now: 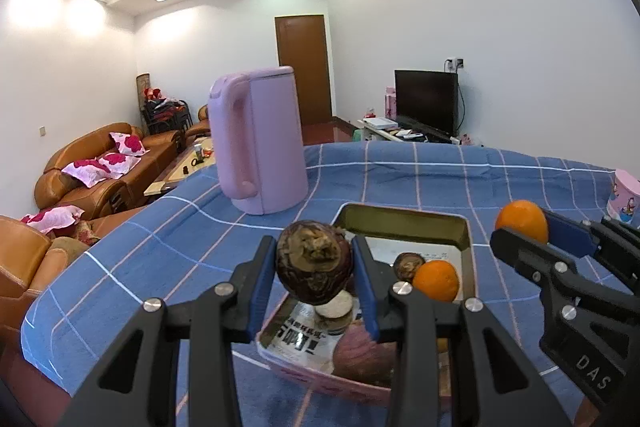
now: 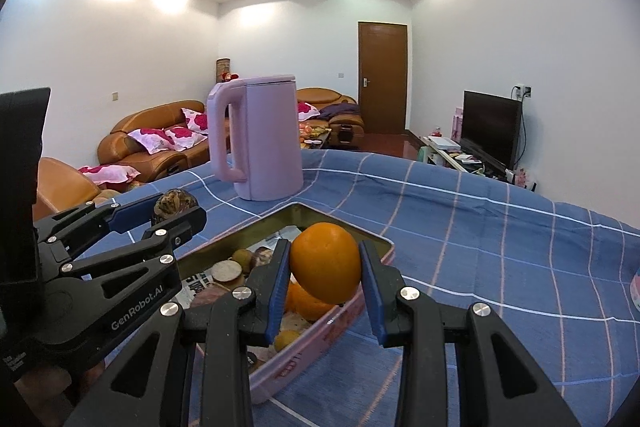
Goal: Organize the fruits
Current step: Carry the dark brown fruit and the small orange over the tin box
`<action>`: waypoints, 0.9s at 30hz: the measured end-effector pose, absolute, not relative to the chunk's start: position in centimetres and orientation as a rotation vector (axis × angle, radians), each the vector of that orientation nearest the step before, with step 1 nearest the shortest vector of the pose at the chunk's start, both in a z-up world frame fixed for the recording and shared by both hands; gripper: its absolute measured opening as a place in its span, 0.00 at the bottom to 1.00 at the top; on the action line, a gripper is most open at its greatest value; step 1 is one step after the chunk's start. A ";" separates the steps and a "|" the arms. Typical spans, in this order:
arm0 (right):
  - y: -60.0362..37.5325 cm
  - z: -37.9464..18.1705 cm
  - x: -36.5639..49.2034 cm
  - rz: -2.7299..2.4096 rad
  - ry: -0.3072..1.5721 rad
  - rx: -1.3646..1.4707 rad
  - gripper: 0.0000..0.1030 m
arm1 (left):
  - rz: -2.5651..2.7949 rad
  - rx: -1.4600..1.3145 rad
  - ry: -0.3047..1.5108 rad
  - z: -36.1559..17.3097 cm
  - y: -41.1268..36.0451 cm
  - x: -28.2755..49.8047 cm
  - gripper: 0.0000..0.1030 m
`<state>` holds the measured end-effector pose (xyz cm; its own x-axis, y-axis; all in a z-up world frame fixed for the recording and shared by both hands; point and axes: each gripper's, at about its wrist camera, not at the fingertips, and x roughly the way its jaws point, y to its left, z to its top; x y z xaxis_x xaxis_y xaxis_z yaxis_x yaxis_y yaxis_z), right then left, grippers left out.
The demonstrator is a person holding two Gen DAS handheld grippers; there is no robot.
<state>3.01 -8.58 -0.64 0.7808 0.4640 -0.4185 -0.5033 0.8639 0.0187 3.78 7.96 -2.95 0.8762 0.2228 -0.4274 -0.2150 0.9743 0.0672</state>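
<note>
Left wrist view: the left gripper is clamped on a dark brown fruit above the pink tin; the right gripper clamps an orange over it too. Probably placing step: next, lower both and release gently.

Tin interior: the pink rectangular metal tin is partly hidden behind the left hand-held gripper.
Newspaper lining: print unreadable (blurred).
Pink patterned cylinder: cut by the frame edge.

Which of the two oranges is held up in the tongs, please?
The orange clamped in the right tongs, lifted above the tin; the other orange lies inside the tin.
</note>
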 end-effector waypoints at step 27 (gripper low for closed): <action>-4.2 -3.9 5.1 0.588 0.572 -0.139 0.35 | 0.230 0.005 0.565 -6.3 10.4 4.5 0.39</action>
